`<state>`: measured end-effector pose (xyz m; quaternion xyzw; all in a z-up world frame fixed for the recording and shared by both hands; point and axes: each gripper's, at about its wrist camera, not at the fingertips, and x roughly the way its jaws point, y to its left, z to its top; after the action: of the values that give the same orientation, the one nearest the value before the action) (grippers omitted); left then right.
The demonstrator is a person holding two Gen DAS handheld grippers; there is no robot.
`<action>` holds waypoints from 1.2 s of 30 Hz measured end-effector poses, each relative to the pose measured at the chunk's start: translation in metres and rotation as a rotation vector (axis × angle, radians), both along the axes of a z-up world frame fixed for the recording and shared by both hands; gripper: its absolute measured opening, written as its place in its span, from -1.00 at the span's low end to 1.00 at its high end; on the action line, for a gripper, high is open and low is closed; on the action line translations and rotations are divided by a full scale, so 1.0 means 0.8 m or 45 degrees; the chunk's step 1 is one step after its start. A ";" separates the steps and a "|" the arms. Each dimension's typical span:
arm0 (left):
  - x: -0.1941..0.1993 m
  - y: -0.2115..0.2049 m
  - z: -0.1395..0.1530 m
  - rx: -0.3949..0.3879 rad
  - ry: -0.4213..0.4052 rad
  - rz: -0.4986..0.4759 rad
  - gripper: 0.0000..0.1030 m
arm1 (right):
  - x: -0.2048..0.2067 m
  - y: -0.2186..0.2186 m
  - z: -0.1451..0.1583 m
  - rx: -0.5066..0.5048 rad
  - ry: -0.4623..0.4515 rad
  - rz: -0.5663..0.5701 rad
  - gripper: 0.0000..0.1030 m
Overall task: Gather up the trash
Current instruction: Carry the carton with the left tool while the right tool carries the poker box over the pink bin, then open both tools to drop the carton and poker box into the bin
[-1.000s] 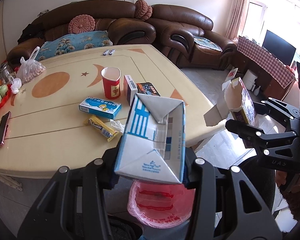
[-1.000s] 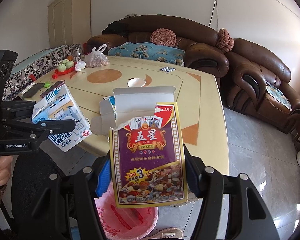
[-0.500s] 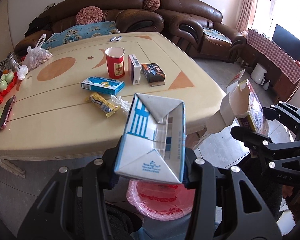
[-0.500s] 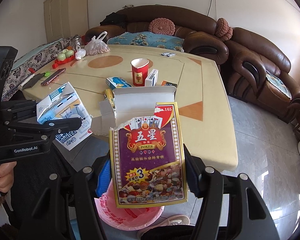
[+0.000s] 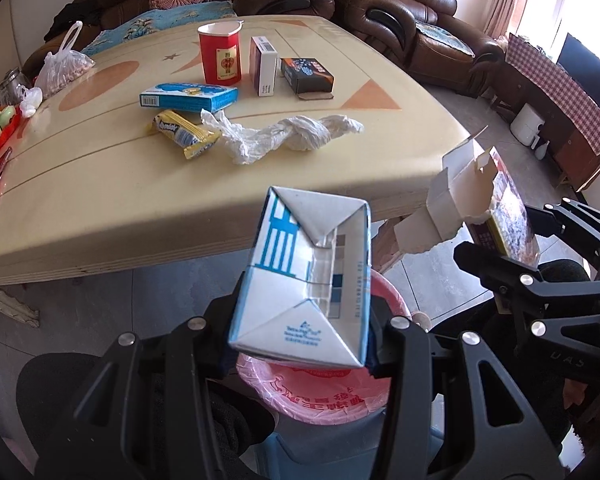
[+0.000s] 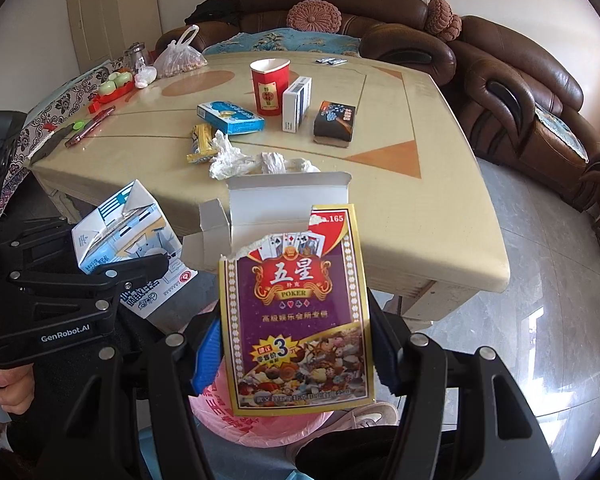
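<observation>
Both tongs hold trash just above the pink-lined bin (image 5: 320, 396): left tongs (image 5: 300, 344) the milk carton (image 5: 304, 280), right tongs (image 6: 295, 360) the card box (image 6: 300, 308). Behind the bin, 6 pieces wait on the tabletop (image 5: 99, 184).

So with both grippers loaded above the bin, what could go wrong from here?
1. The carton sits above the far rim of the pink-lined bin; released now, it might clip the rim and fall outside.
2. The card box has torn, open flaps that could catch on the liner.
3. The left gripper and right gripper hang close together and may bump.
</observation>
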<state>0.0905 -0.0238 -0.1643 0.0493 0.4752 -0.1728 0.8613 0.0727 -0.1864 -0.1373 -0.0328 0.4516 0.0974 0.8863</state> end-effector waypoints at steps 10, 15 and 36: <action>0.002 -0.005 -0.064 0.013 0.154 0.008 -0.11 | 0.005 -0.006 -0.066 0.008 0.130 -0.045 0.16; 0.002 -0.012 -0.093 0.021 0.223 -0.010 -0.11 | 0.009 -0.008 -0.101 0.031 0.200 -0.068 0.16; 0.043 -0.019 -0.232 0.099 0.604 0.011 -0.11 | 0.051 -0.002 -0.229 0.065 0.497 -0.082 0.16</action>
<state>0.1249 -0.0389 -0.3499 0.0384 0.6707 -0.1576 0.7238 0.1134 -0.1883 -0.3207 0.0236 0.6132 0.0849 0.7850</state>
